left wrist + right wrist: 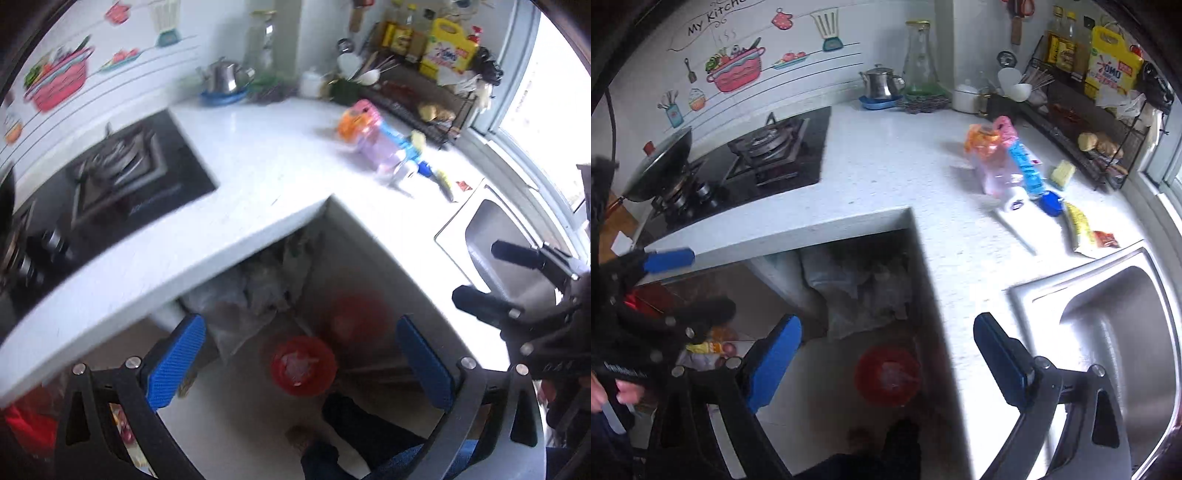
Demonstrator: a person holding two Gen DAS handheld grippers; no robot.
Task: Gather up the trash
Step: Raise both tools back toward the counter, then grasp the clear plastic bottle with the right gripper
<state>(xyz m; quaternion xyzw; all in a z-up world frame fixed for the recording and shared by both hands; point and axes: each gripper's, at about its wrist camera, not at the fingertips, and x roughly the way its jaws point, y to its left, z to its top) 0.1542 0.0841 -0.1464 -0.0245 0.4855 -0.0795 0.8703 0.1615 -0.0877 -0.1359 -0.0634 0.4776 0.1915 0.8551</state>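
Red bin (888, 374): on the floor under my tabletop (886, 166)
Wrappers (1004, 166): lying by the sink (1108, 314)
Left gripper (299, 365): wide open, empty
Right gripper (886, 365): same, nothing held

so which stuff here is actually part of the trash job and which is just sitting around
Job:
- wrapper pile
- yellow wrapper
- red sachet
- red bin

Lying about:
- kettle
- glass flask
- sponge
- wok
- sink
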